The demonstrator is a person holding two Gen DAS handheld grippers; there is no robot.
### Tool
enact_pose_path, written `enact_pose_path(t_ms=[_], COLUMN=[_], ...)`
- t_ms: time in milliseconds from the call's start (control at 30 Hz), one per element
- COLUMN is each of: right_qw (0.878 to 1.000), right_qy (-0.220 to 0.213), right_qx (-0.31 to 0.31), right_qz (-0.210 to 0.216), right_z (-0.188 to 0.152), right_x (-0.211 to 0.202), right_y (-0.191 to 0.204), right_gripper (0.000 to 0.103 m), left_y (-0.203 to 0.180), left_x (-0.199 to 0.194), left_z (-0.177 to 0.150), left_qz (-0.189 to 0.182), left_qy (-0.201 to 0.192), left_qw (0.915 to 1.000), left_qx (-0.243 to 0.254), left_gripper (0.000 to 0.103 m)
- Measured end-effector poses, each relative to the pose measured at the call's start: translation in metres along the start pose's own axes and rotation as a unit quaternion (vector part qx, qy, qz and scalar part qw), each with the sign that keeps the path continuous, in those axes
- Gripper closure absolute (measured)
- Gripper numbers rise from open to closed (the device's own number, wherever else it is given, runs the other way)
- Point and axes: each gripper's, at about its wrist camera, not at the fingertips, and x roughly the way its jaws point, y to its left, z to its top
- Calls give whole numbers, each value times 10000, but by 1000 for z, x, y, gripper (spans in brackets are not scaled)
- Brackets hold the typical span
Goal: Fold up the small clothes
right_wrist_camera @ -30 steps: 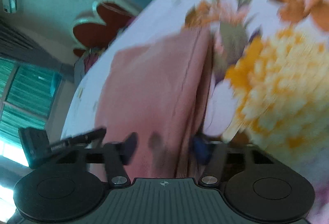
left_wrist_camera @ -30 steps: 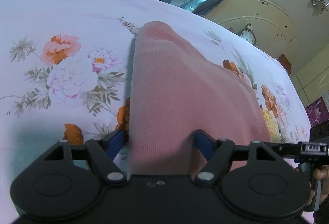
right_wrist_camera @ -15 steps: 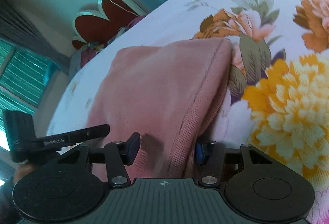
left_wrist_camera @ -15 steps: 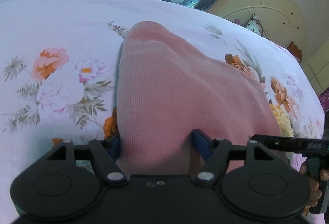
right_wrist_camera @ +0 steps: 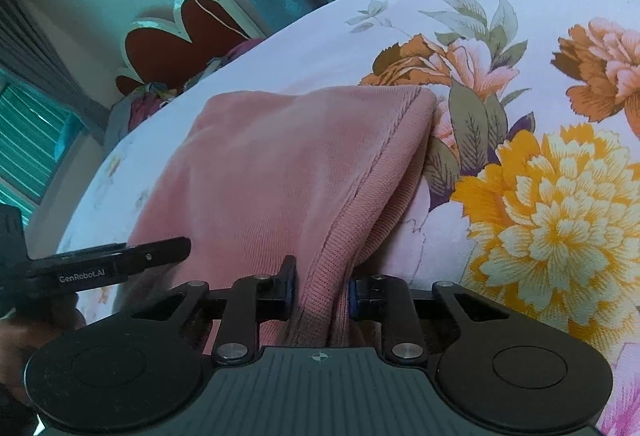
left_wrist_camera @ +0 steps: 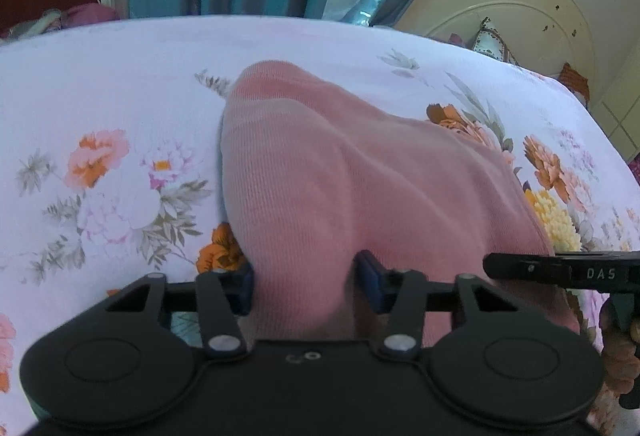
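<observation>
Pink knit, one garment (left_wrist_camera: 360,188) lies folded on the flowered bed (left_wrist_camera: 100,84). Two grippers sit at its near edge: the left gripper (left_wrist_camera: 306,282) and the right gripper (right_wrist_camera: 322,284), each with jaws closing on a bunch of the cloth.

- Your left gripper (left_wrist_camera: 306,284): black body, round side discs, blue pads, silver screws.
- Your right gripper (right_wrist_camera: 322,288): ribbed grey top, crosshair mark, black linkages.
</observation>
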Motion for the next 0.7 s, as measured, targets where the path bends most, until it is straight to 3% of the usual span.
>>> enact_pose_path(t_ms=[167,467,700], right_qw=[9969,9920,9873], right_qy=[-135,-332,-474], right_qx=[-583,-922,-1193], right_qz=[-519,-793,-935], right_z=[-3,1,-6], right_x=[-2,-16,-16], right_y=[25,65,127], right_gripper=[84,85,85], left_y=[-10,-7,40], left_x=[-15,-43,-83], left_z=[-1,2,3], left_qz=[142,-119,-323], left_qy=[-215,-509,-777], left_qw=[9987,9950,9923], left_qx=[451,854,906], left_gripper=[71,73,73])
